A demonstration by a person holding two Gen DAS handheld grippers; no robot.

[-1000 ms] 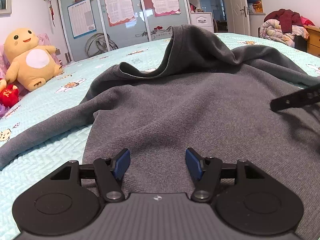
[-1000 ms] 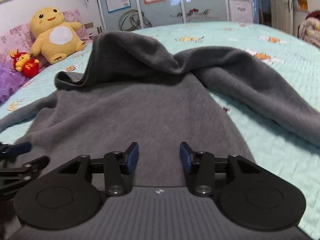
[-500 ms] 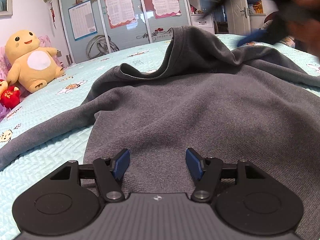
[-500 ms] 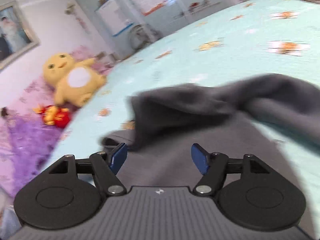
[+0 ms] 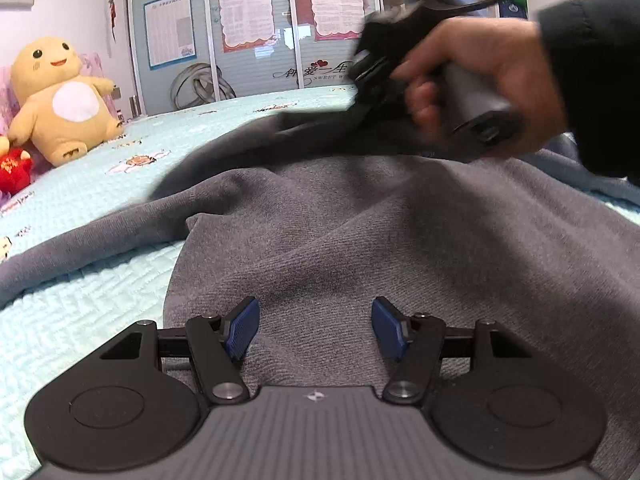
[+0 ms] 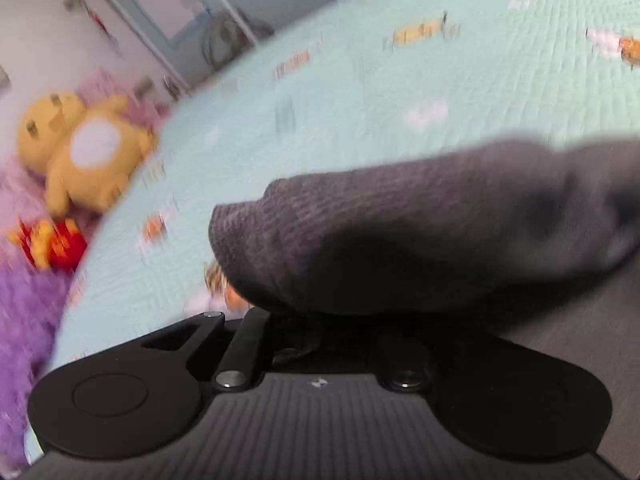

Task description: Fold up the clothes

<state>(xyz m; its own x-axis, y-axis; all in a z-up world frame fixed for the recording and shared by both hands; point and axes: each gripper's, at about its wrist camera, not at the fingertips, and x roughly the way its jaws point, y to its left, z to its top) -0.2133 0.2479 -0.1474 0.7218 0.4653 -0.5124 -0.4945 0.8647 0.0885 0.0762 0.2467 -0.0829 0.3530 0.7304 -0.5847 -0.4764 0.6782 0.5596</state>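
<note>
While left gripper [image 5: 315, 328] gapes, right gripper [image 6: 320, 332] clamps sweater [image 5: 360, 240].

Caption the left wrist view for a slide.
Open left gripper rests over the grey sweater while the right hand pulls its far edge.

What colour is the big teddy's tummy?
White, on a yellow plush toy. The left wrist view shows it best.

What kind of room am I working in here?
Most likely a home bedroom: a gray sweater lies on a bed with a mint quilted bedspread, a yellow plush toy sits at its edge, and sliding wardrobe doors stand behind.
</note>
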